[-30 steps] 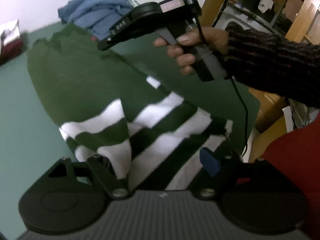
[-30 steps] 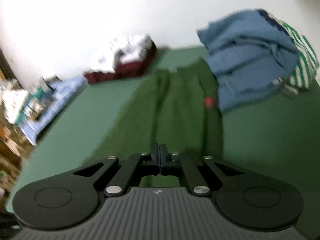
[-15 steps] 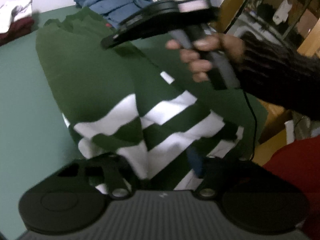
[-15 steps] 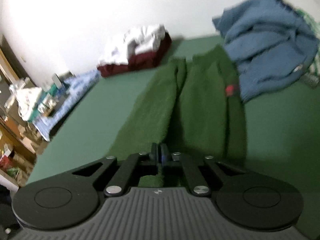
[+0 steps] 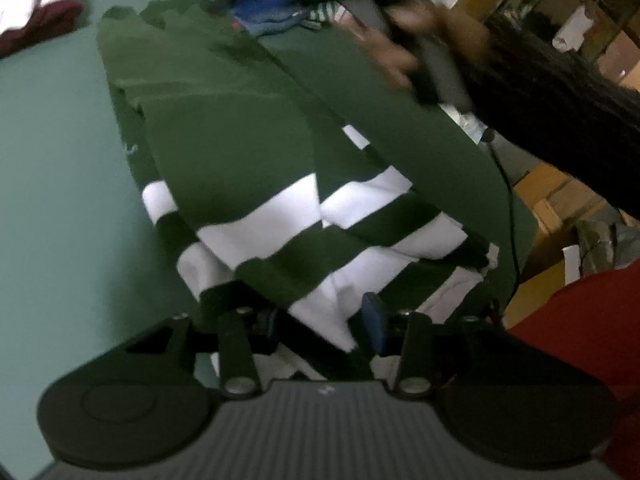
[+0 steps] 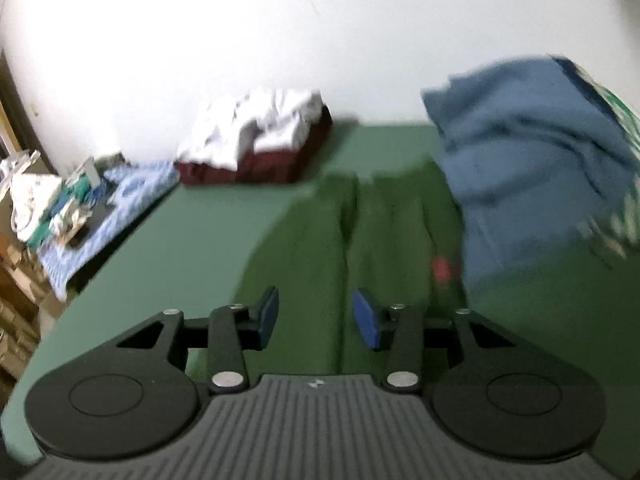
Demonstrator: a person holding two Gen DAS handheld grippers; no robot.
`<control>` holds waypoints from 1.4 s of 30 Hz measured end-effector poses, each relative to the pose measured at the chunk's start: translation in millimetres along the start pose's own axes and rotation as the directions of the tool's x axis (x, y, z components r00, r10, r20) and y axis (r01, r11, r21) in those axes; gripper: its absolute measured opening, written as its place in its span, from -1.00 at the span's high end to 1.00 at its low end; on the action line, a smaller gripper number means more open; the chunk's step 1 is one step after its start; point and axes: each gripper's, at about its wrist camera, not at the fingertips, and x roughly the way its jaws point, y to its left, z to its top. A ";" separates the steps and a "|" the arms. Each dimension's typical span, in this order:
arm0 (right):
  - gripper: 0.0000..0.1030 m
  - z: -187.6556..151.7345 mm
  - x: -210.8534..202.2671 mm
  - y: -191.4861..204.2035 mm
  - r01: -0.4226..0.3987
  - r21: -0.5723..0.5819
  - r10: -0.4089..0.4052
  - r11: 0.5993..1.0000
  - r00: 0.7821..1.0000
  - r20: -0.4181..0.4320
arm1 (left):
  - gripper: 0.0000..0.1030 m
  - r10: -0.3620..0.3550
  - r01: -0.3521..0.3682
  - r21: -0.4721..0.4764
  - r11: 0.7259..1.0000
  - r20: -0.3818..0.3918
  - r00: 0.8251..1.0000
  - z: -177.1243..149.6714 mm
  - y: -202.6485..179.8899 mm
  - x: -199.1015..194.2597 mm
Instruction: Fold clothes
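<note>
A dark green sweater (image 5: 240, 140) with white stripes lies folded lengthways on the green table (image 5: 52, 160). My left gripper (image 5: 322, 322) is at its striped hem, with a bunch of the cloth pinched between the fingers. In the right wrist view the plain green upper part of the sweater (image 6: 384, 232) lies flat below my right gripper (image 6: 316, 316). That gripper's jaws are opening and nothing is between the blue pads (image 6: 366, 320). In the left wrist view only the blurred hand (image 5: 396, 52) and dark sleeve (image 5: 560, 100) carrying the right gripper show.
A heap of blue clothes (image 6: 528, 160) with a green-striped piece sits at the sweater's far right. A maroon and white pile (image 6: 260, 148) lies by the back wall. Clutter on a blue patterned cloth (image 6: 72, 208) lines the left edge. Red fabric (image 5: 580, 320) is near the left gripper.
My left gripper's jaws closed in on the striped hem. My right gripper went from shut to open and lifted away from the green cloth; its hand slid toward the top of the left wrist view.
</note>
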 end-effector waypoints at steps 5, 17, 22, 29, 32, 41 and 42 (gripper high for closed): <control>0.15 31.5 80.6 4.8 0.027 -0.076 -0.025 0.997 0.999 0.025 | 0.20 0.010 -0.010 -0.006 1.000 -0.005 1.000 1.0 -0.7 0.8; 1.00 44.4 111.7 -7.2 0.113 -0.158 -0.114 0.981 0.993 0.000 | 0.79 -0.008 0.008 -0.007 1.000 0.009 1.000 7.5 -7.0 -0.9; 0.59 44.5 118.3 -17.8 0.065 -0.093 -0.067 0.994 0.997 -0.026 | 0.76 -0.016 0.016 0.005 1.000 -0.021 1.000 7.8 -4.6 5.1; 0.78 35.1 131.4 -4.6 0.087 -0.109 -0.091 0.990 0.995 -0.035 | 0.75 -0.006 0.006 0.004 1.000 -0.022 1.000 9.1 -4.1 3.5; 0.80 38.2 114.8 -6.9 0.105 -0.089 -0.103 0.990 0.994 0.024 | 0.80 -0.003 0.004 0.008 1.000 -0.008 1.000 10.0 -4.7 -0.7; 0.85 28.0 129.3 -17.2 0.210 -0.125 -0.209 0.970 0.978 0.016 | 0.79 -0.020 0.019 -0.037 0.999 -0.012 1.000 7.8 6.2 4.2; 0.85 25.2 131.0 -13.3 0.224 -0.157 -0.221 0.962 0.975 0.032 | 0.79 -0.026 0.026 -0.051 0.998 -0.011 1.000 7.9 8.2 3.5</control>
